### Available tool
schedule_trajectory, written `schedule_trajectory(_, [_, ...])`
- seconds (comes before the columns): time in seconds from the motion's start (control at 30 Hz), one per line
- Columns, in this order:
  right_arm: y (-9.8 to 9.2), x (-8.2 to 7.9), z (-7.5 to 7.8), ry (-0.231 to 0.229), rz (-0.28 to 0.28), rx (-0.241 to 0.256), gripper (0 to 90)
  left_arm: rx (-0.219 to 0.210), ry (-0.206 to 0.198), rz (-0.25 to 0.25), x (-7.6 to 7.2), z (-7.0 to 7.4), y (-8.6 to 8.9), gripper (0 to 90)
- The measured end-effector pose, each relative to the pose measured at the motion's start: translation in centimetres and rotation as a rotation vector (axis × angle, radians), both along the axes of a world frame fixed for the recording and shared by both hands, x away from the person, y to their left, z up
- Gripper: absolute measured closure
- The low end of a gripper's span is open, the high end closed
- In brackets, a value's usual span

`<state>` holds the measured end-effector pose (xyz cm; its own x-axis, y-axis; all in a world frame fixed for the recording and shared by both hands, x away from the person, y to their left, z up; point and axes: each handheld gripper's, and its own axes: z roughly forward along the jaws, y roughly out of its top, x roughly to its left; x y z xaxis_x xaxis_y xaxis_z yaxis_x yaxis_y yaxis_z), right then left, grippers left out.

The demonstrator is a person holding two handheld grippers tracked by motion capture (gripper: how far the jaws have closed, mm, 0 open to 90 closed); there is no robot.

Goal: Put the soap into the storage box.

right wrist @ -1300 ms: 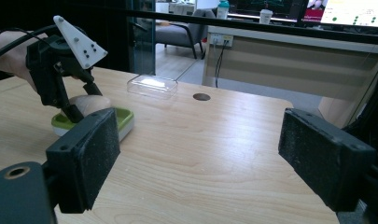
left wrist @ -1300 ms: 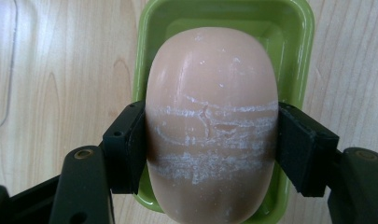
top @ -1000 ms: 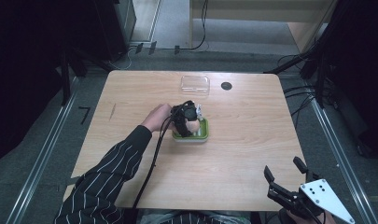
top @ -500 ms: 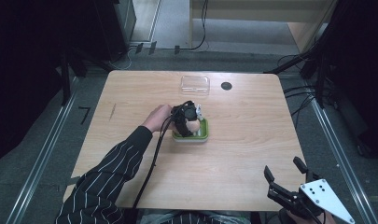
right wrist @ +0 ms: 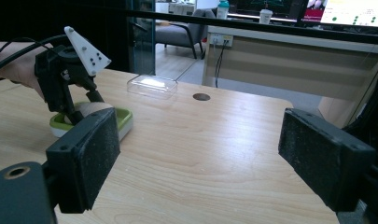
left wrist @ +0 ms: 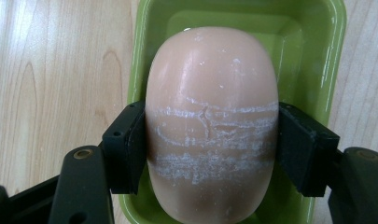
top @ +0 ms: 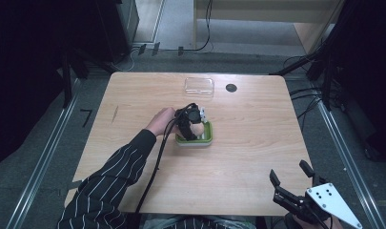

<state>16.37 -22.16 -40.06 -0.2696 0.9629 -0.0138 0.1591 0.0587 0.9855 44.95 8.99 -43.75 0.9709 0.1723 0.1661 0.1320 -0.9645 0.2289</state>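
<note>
Centre frame, the left hand-held gripper (left wrist: 210, 140) clamps the pink soap bar (left wrist: 211, 121) over the green dish (left wrist: 331, 56); lower right, the right hand-held gripper (top: 292, 180) gapes apart.

Between my left gripper's (left wrist: 210, 144) two black jaws sits a pale pink, rounded oval bar of soap (left wrist: 211, 126), smooth and waxy, with whitish scuff lines scratched across its middle where my pads press its two long sides. It sits in the shallow green plastic rectangular soap dish (left wrist: 329, 60), its long axis running along the dish's length and its lower end hiding the dish's near wall. The dish (top: 206, 138) rests flat on the wooden table (top: 257, 152), about mid-table and a little left of centre.
</note>
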Motion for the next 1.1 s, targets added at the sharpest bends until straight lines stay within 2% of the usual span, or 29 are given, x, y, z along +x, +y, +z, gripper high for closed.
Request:
schedule_trajectory(0.23, [0.0,0.0,0.0,0.000,0.000,-0.001,13.2,-0.005,0.015,0.007,0.1,0.0,0.1,32.8])
schedule_trajectory(0.37, [0.0,0.0,0.0,0.000,0.000,0.000,13.2,-0.023,0.023,0.011,0.2,-0.1,0.3,32.2])
schedule_trajectory(0.47, [0.0,0.0,0.0,0.001,0.000,0.001,13.2,-0.018,0.022,0.014,0.2,-0.1,0.2,28.7])
schedule_trajectory(0.6, [0.0,0.0,0.0,0.000,0.000,0.000,13.2,-0.023,0.008,0.023,0.1,0.2,0.1,27.1])
schedule_trajectory(0.7, [0.0,0.0,0.0,0.000,0.000,0.000,13.2,-0.026,-0.013,0.033,0.0,0.7,0.2,21.4])
schedule_trajectory(0.8, [0.0,0.0,0.0,-0.001,-0.001,0.002,13.2,0.005,-0.021,0.032,0.0,1.3,0.4,17.3])
schedule_trajectory(0.87, [0.0,0.0,0.0,-0.001,-0.001,0.001,13.2,0.015,-0.035,0.050,-0.2,1.8,0.6,13.6])
schedule_trajectory(0.9, [0.0,0.0,0.0,-0.001,-0.001,0.001,13.2,0.006,-0.031,0.067,-0.2,2.0,0.7,13.7])
schedule_trajectory(1.1, [0.0,-0.1,0.0,-0.001,0.000,0.003,13.2,0.023,0.008,0.119,-0.6,2.8,1.1,9.2])
